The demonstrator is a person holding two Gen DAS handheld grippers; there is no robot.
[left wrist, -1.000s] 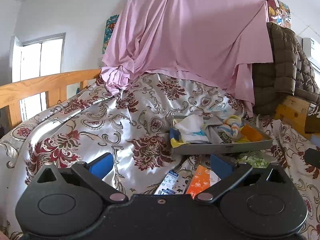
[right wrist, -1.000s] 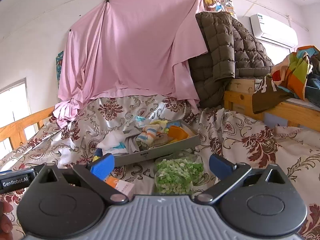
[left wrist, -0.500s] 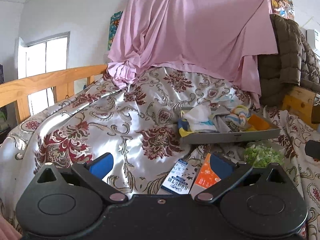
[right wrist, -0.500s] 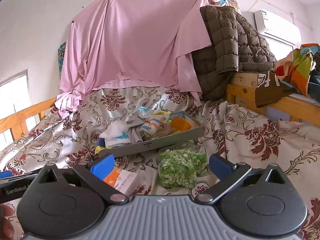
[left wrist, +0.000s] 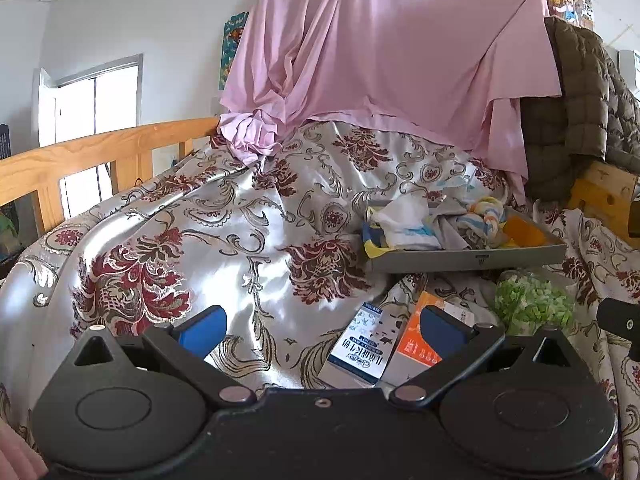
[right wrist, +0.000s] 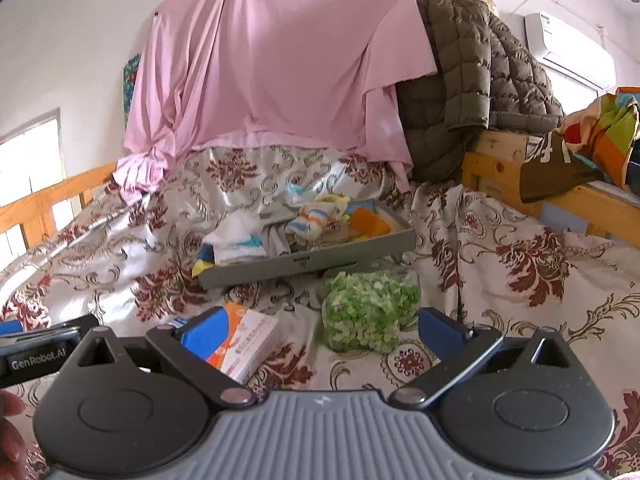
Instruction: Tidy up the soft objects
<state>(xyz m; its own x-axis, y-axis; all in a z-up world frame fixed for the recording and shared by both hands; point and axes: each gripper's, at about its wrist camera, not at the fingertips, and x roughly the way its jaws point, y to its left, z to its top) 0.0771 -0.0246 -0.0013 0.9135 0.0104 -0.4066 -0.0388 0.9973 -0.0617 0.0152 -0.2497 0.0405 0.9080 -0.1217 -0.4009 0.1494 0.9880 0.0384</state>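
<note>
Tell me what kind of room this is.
Most likely a bedroom, perhaps a dorm with bunk beds: a floral satin bedspread covers a bed with a wooden rail, a quilted jacket hangs over a second wooden bed frame, and an air conditioner is mounted on the wall.

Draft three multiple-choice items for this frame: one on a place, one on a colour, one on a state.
1. Where is the bag of green pieces?
A. in the grey tray
B. on the bedspread in front of the grey tray
C. on the wooden rail

2. What colour is the sheet hung on the wall?
A. pink
B. blue
C. yellow

3. How are the jaws of the right gripper?
A. shut on a sock
B. shut on nothing
C. open, holding nothing

Key: 1 B, it lies below the tray's front wall; 2 A, plainly pink; 3 C, blue pads stand wide apart.
</note>
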